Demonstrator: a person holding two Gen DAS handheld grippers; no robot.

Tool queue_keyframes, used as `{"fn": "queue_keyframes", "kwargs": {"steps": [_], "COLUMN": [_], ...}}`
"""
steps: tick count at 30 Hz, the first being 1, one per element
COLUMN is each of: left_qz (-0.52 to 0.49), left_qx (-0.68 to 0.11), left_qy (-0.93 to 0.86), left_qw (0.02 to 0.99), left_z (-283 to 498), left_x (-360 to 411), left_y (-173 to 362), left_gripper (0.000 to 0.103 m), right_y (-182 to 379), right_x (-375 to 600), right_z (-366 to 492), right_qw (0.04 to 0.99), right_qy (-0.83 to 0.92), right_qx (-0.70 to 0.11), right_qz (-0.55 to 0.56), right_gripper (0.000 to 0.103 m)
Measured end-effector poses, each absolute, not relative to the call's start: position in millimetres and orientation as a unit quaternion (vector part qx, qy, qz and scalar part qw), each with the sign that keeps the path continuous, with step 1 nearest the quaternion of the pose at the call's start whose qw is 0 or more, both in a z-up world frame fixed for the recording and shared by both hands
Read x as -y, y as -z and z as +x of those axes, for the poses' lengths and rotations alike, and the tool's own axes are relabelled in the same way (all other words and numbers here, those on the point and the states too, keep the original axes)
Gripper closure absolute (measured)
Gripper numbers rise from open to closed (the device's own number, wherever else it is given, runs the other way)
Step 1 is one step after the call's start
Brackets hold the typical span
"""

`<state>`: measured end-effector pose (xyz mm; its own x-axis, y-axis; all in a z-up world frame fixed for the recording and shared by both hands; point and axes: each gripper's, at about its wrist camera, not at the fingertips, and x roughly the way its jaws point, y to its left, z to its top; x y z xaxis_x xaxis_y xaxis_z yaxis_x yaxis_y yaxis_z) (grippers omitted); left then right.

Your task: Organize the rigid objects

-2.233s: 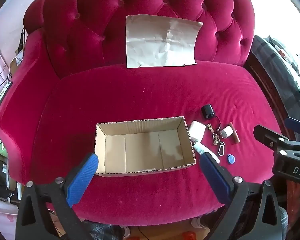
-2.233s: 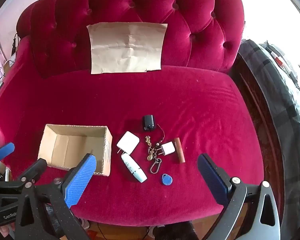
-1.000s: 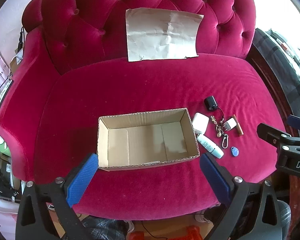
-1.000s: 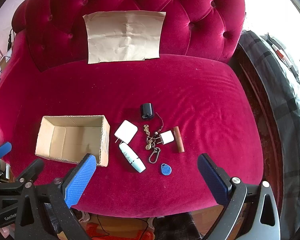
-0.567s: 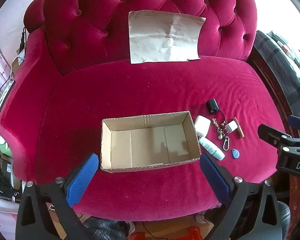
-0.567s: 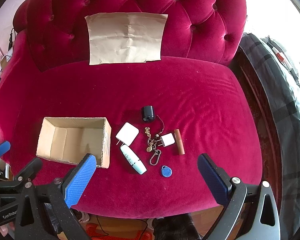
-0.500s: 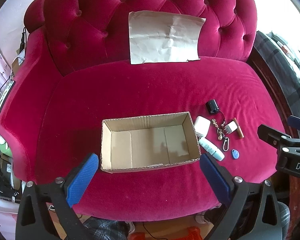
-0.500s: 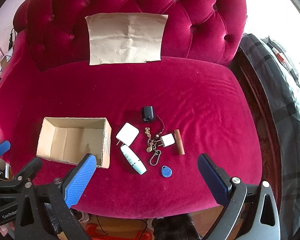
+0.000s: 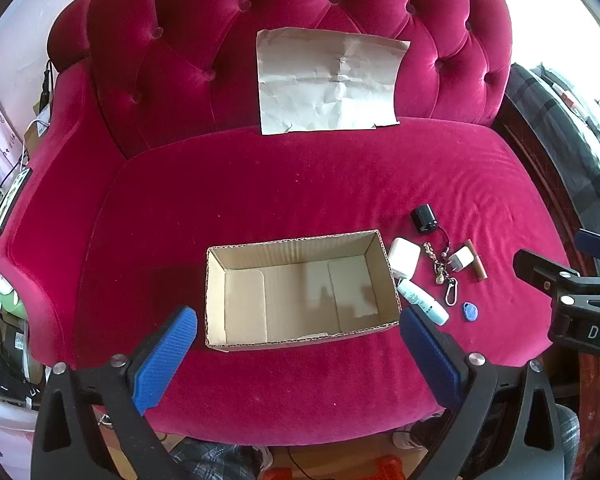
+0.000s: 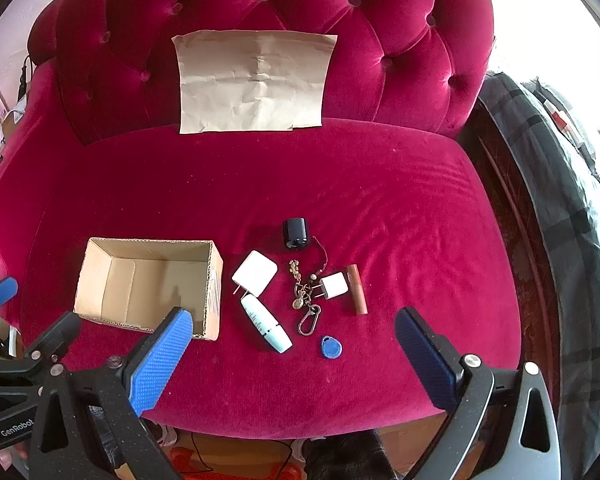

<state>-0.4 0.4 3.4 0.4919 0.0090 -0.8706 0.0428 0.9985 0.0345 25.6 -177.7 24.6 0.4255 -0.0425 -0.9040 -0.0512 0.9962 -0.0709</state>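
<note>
Hovering right claw (image 10: 292, 356) wide, empty, nearer white tube (image 10: 266, 323) lying slantwise just ahead on sofa (image 10: 380, 208); box (image 10: 148, 280) to its left. Left claw (image 9: 298, 350) wide over box.

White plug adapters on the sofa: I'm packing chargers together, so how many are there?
2. The larger white adapter lies just right of the cardboard box; the smaller one sits between the keychain and the brown tube. The box looks empty.
</note>
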Motion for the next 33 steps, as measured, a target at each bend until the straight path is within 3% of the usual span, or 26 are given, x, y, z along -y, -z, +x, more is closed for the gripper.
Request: {"fn": "queue_keyframes", "kwargs": {"steps": [17, 33], "left_qz": [0.030, 0.017], "left_qx": [-0.507, -0.537], "left_qy": [0.012, -0.027], "left_qw": [0.861, 0.843], "left_z": [4.7, 32.6], "left_x": [-16.2, -77.9], "left_y": [9.8, 76.9], "left_gripper": [0.000, 0.000], "right_y": [-11.8, 40.7], "right_x": [173.4, 176.2], "right_z": [32.1, 58.6], "right_qw": [0.845, 0.835], "right_qy": [-0.009, -0.011], "right_qx": [-0.533, -0.548], "right_qz": [-0.049, -0.055], "right_gripper": [0.000, 0.000]}}
